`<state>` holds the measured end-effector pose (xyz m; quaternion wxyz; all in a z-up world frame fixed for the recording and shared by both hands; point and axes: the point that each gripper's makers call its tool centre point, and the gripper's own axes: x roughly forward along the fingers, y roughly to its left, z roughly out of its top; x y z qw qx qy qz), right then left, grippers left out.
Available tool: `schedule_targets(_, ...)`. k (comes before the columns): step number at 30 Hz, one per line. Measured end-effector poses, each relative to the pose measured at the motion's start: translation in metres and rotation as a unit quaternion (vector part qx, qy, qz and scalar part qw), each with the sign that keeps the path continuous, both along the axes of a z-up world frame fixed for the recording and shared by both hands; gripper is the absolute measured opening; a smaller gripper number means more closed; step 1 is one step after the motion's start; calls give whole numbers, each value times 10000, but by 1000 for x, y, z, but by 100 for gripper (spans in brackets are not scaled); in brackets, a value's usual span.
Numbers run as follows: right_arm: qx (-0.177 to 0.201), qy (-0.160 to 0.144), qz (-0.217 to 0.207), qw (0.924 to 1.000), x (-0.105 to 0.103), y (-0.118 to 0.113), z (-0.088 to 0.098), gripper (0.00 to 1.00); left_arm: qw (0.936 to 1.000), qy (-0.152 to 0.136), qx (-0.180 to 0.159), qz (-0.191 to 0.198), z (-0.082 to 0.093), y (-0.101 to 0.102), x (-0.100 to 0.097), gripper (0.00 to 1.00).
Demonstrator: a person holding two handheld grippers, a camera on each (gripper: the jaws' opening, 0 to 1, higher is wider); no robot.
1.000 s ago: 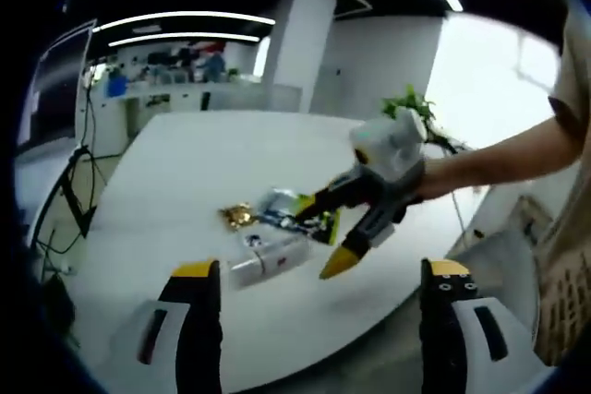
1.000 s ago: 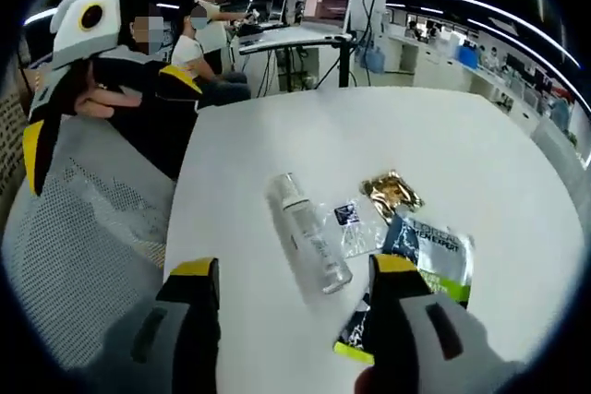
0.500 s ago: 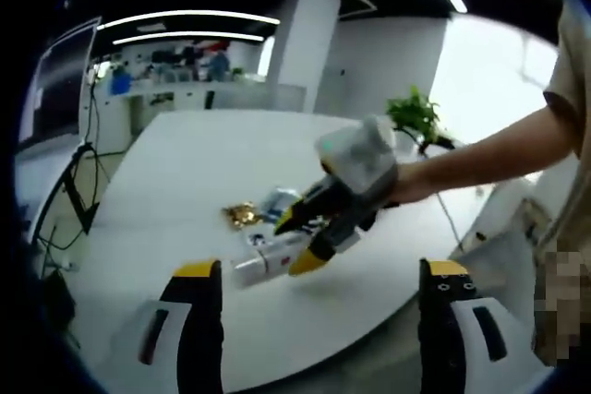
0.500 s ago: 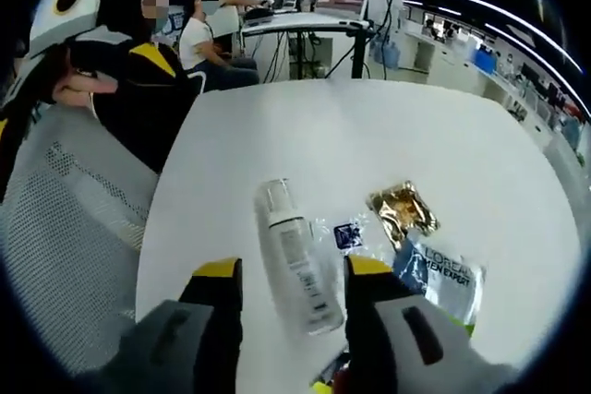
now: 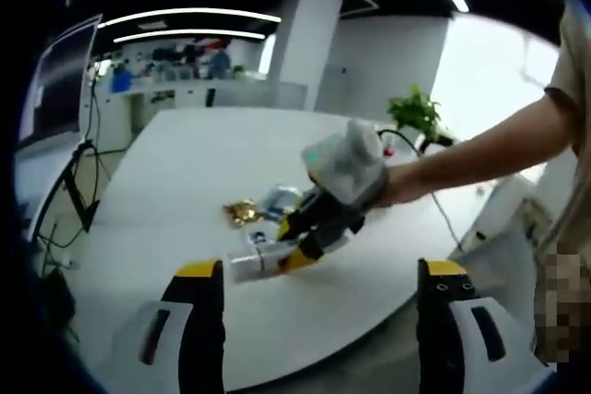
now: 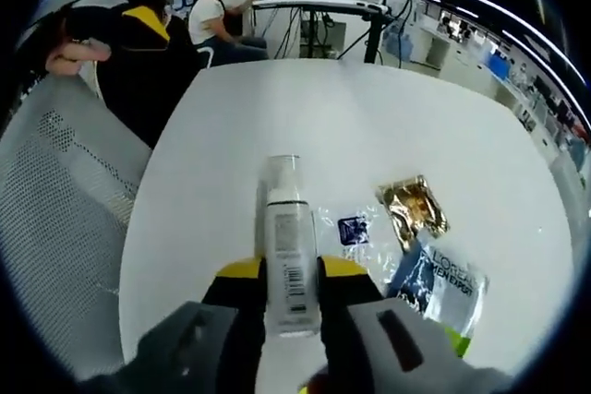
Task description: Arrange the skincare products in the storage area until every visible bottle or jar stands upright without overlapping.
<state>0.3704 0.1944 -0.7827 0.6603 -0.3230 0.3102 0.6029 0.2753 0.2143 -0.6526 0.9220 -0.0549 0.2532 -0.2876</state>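
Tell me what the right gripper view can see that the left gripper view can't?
The right gripper view looks down at the barcode on the clear bottle, which lies flat with the right gripper closed on its sides, plus a mesh chair and seated people behind. The left gripper view has a green plant, a person's forearm, and the left gripper hanging open, holding nothing. Both share the white table, the bottle, the gold sachet and the printed sachet.
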Motion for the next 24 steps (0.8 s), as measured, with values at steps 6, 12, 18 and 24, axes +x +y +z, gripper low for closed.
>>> schedule_targets(6, -93, 82, -119, 9999, 1, -2, -1, 21, 10000, 13, -14, 19, 0, 1, 0, 82)
schedule_targets(12, 206, 454, -592, 9970, -4, -1, 2, 20, 10000, 24, -32, 37, 0, 1, 1, 81)
schedule_targets(18, 737, 804, -1110, 9878, -9, -8, 14, 20, 10000, 23, -11, 20, -1, 1, 0, 80)
schedule_targets(24, 1523, 1126, -1729, 9666, -13, -17, 36, 20, 9999, 87, -85, 13, -1, 0, -1, 78)
